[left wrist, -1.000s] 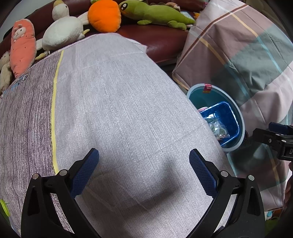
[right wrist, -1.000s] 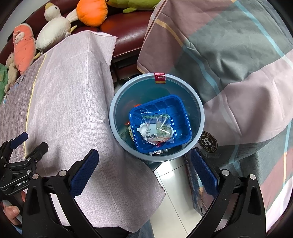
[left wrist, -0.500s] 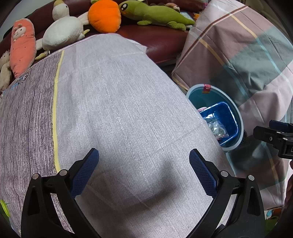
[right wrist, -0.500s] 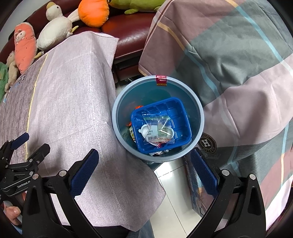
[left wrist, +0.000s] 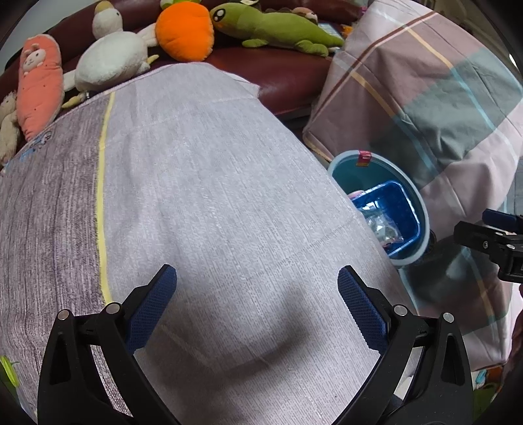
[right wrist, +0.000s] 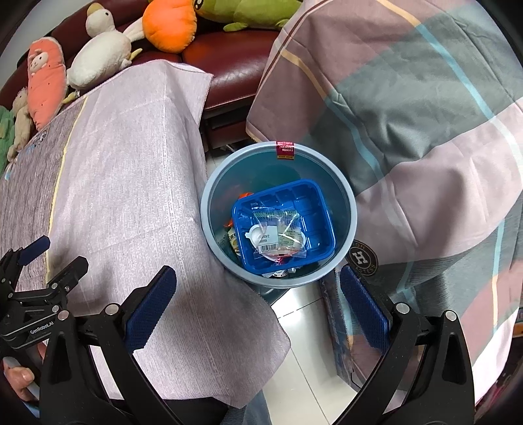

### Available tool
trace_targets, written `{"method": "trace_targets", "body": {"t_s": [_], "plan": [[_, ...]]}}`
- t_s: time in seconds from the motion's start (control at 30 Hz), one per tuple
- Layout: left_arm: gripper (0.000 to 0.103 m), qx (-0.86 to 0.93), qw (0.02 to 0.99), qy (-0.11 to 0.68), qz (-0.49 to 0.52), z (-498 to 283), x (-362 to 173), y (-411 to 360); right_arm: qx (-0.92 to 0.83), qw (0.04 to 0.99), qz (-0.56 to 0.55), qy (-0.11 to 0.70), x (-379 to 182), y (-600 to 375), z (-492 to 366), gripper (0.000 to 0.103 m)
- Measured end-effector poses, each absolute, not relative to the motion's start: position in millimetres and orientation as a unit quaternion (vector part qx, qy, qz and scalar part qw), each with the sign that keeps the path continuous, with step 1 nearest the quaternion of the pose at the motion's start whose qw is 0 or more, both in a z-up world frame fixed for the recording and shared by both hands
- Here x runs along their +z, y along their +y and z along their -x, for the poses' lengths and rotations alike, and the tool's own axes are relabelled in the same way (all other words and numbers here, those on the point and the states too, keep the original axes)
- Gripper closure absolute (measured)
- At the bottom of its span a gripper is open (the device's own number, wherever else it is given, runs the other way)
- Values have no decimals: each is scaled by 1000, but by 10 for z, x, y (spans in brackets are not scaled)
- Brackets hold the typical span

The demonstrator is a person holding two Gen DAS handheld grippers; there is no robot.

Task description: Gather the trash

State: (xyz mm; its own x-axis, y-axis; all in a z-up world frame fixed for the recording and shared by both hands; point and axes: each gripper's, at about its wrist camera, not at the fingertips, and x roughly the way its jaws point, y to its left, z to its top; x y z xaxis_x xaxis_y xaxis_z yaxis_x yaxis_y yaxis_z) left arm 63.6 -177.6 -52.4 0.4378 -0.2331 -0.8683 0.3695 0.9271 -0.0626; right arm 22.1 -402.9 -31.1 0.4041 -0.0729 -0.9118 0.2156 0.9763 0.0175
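now both claws gape empty; blue tray (right wrist: pixel 283 225) in bin (right wrist: pixel 205 209)

Pale blue round plastic bin (right wrist: pixel 348 209) with red rim sticker (right wrist: pixel 285 150), royal blue moulded tray (right wrist: pixel 318 209) inside; lilac-grey woven cloth (left wrist: pixel 212 183) with yellow stripe (left wrist: pixel 100 202); pink, grey-green plaid blanket (right wrist: pixel 408 108); orange round plush (left wrist: pixel 184 31).

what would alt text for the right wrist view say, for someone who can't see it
The open right tongs hang empty above a round blue-grey trash bin holding a blue plastic tray with a clear food wrapper on top. The bin stands on the floor between a grey-clothed table and a plaid blanket; plush toys line a dark red sofa behind.
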Motion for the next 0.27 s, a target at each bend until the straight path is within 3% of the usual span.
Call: {"method": "trace_targets", "body": {"t_s": [0.27], "plan": [[4,-182,839,506,-82,-548,-564,-1794,-89,840,-59,531,-268,-3988,-153,7]]}}
